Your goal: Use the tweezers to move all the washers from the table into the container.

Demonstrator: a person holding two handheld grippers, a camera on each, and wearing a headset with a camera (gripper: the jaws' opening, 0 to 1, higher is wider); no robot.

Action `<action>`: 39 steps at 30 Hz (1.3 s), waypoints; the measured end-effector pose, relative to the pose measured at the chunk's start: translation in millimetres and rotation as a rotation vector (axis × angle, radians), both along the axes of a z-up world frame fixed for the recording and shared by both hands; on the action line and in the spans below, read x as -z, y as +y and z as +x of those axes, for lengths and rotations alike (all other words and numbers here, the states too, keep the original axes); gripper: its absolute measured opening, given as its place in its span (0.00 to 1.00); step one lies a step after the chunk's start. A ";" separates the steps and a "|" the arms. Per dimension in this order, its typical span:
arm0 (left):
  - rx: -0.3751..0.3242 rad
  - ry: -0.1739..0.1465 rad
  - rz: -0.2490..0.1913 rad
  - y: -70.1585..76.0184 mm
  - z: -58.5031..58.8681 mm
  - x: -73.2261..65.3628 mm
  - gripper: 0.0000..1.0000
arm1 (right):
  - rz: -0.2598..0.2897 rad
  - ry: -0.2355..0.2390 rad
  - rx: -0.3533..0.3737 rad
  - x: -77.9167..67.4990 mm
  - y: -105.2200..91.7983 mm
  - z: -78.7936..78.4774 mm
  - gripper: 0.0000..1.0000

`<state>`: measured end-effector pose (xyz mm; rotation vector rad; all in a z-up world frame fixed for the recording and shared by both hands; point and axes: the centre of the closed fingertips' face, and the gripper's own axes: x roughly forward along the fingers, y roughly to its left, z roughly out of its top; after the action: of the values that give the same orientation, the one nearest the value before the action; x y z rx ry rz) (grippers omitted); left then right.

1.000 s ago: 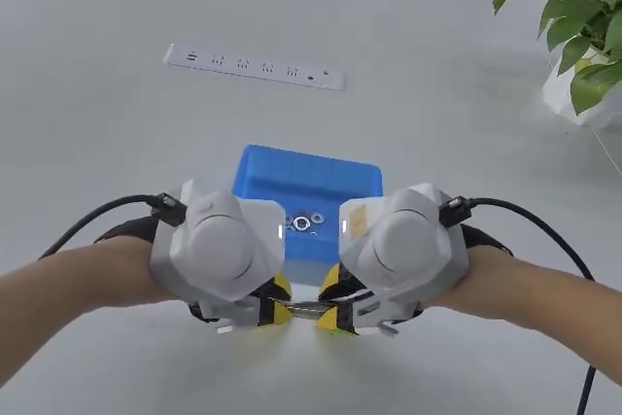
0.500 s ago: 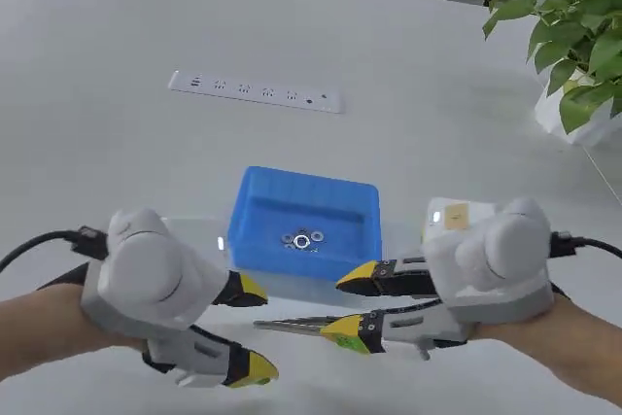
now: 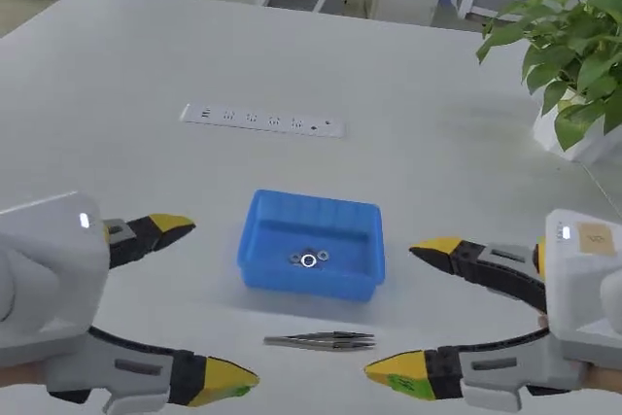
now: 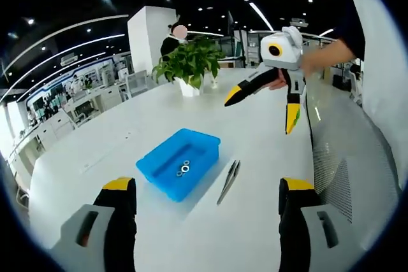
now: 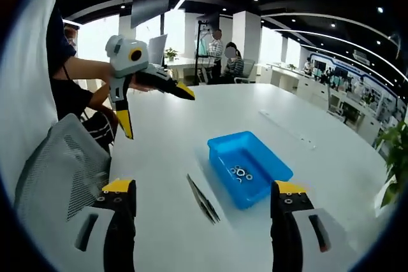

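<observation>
Both handheld grippers hang spread wide and empty above a white table [image 3: 437, 143], with the tweezers [image 3: 319, 340] lying flat on the tabletop between them. The left gripper [image 3: 222, 301] hovers to the left of the tool and the right gripper [image 3: 391, 311] to its right, and neither set of yellow-tipped jaws touches it.

The tweezers rest just beside the near wall of a blue container [image 3: 307, 281], on the person's side and apart from it. A small cluster of washers [image 3: 308, 259] sits on the container's floor near its middle. The bare tabletop around the tool lies open, with nothing between either gripper and the tweezers.

Farther across the table, a white power strip [image 3: 262, 121] lies well beyond the container. A leafy green plant [image 3: 573, 55] stands at the far right edge. In the gripper views, a mesh chair back shows close beside the person, and an open-plan office stretches behind.

The tool's long axis runs left to right, roughly parallel to the container's near wall. It appears to taper toward the left gripper, with the broader end toward the right one, though the tips are too small to tell apart for certain.
</observation>
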<state>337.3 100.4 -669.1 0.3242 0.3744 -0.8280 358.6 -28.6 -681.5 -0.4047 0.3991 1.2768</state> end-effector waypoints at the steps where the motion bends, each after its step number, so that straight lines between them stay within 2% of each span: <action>1: 0.001 0.006 -0.008 -0.7 -2.0 -3.8 0.99 | -0.018 -0.011 0.006 0.9 -2.5 0.6 0.96; 4: -0.001 -0.005 -0.001 -0.8 -3.3 -9.8 1.00 | -0.040 -0.051 0.014 -3.3 -9.6 -1.5 1.00; 8: -0.008 -0.006 0.022 -0.1 -3.9 -12.8 1.00 | -0.013 -0.064 0.025 -12.7 -12.2 -3.9 1.00; 12: -0.018 0.003 0.044 1.3 -4.1 -10.7 1.00 | 0.016 -0.047 0.036 -18.4 -14.9 -4.4 1.00; 13: -0.031 0.009 0.096 7.9 -3.1 -5.7 0.99 | 0.032 -0.031 0.036 -20.7 -15.1 -5.2 1.00; 14: -0.025 0.013 0.125 10.8 -3.2 -2.6 0.99 | 0.043 -0.025 0.044 -22.6 -15.4 -4.2 1.00; 16: -0.019 0.031 0.118 10.2 -3.4 -1.8 0.99 | 0.050 -0.029 0.054 -26.0 -17.1 -2.2 1.00; 20: -0.025 0.021 0.064 7.5 -2.5 -12.5 1.00 | 0.054 -0.030 0.057 -28.2 -19.6 -2.2 1.00; 23: -0.034 0.020 0.064 6.8 -2.7 -12.4 1.00 | 0.039 -0.028 0.053 -27.0 -21.6 -4.4 1.00; 26: -0.034 0.040 0.049 5.2 -6.1 -10.9 1.00 | 0.043 -0.024 0.057 -28.1 -22.8 -6.3 1.00; 32: -0.023 0.032 0.069 9.2 -8.0 -14.2 0.99 | 0.033 -0.017 0.049 -27.5 -25.6 -12.9 1.00; 39: -0.044 0.021 0.065 12.4 -5.5 -19.3 1.00 | 0.024 -0.015 0.071 -26.6 -30.2 -12.5 1.00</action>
<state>331.7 112.8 -649.7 0.3664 0.4274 -0.7780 346.1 -58.8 -655.0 -0.3768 0.3823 1.2077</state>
